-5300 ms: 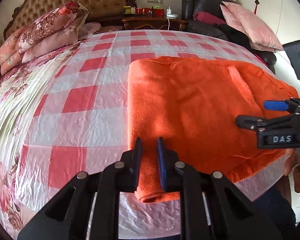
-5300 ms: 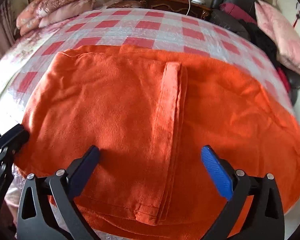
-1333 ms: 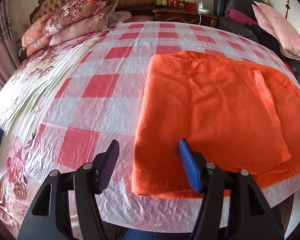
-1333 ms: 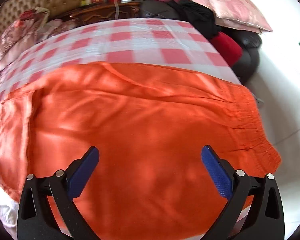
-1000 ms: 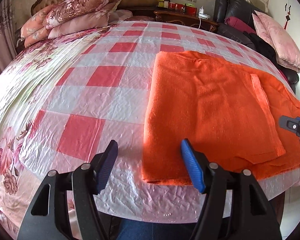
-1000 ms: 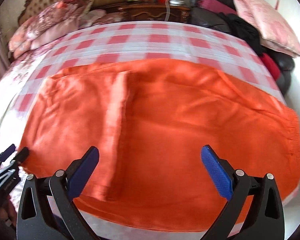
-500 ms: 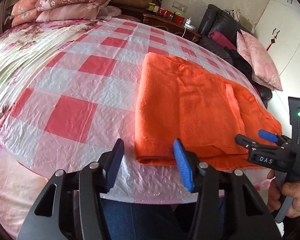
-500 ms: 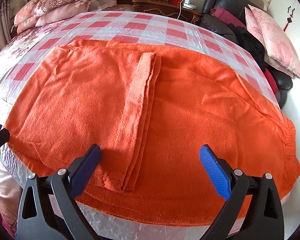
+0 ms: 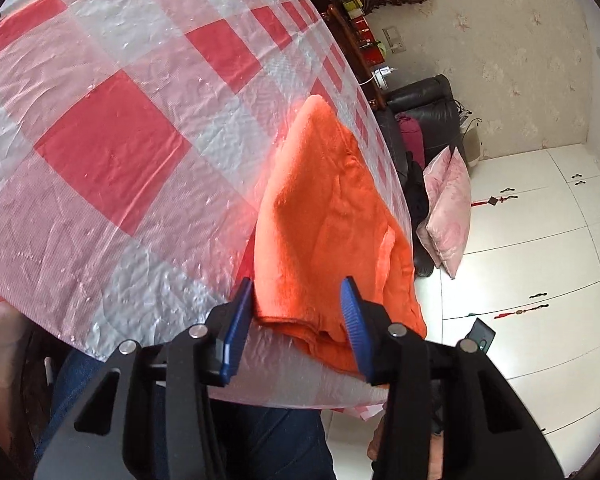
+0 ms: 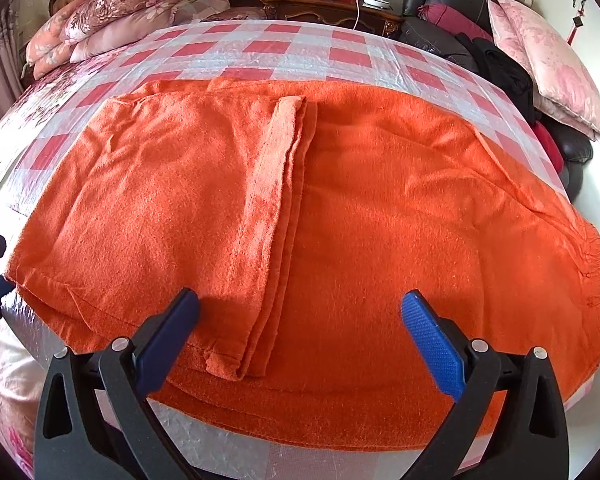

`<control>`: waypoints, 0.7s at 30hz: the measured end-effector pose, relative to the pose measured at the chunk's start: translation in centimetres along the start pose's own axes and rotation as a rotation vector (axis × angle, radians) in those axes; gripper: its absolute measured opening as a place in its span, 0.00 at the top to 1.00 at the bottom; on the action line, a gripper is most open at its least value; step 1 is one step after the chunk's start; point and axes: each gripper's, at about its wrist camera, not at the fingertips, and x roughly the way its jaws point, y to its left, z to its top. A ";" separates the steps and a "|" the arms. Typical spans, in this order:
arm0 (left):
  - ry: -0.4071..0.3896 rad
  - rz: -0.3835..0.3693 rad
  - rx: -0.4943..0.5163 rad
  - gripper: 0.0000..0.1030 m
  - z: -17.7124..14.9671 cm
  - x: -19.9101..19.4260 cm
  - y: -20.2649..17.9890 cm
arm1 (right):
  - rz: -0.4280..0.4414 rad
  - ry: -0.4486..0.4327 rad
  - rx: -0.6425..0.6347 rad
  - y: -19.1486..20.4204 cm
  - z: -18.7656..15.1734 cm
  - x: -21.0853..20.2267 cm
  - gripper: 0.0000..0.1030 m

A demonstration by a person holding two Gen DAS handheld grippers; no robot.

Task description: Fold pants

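Jaws of left gripper [image 9: 298,310] closing — now rolled, straddling pants [image 9: 332,216] corner

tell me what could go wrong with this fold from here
The left gripper is closing around the folded corner of the orange pants; it may pinch only the top layers, so the fold splits on lifting. That corner lies at the edge of the plastic sheet, which could get caught too. The right gripper hangs open, so nothing pins the rest.
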 end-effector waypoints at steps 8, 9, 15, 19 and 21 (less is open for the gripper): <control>0.044 0.024 0.008 0.58 0.9 1.8 -1.3 | 0.018 0.010 0.008 -0.2 0.1 0.1 0.05; 0.040 0.028 0.009 0.58 0.9 1.9 -1.4 | 0.017 0.009 0.008 -0.2 0.1 0.1 0.05; 0.010 -0.081 -0.090 0.76 0.9 1.0 0.4 | 0.028 0.027 0.009 -0.3 0.1 0.3 0.05; 0.019 -0.195 -0.044 0.64 0.8 0.8 -0.4 | 0.031 0.034 0.017 -0.4 0.2 0.4 0.05; 0.013 -0.210 -0.042 0.64 1.1 0.8 -0.6 | 0.031 0.036 0.019 -0.4 0.2 0.4 0.05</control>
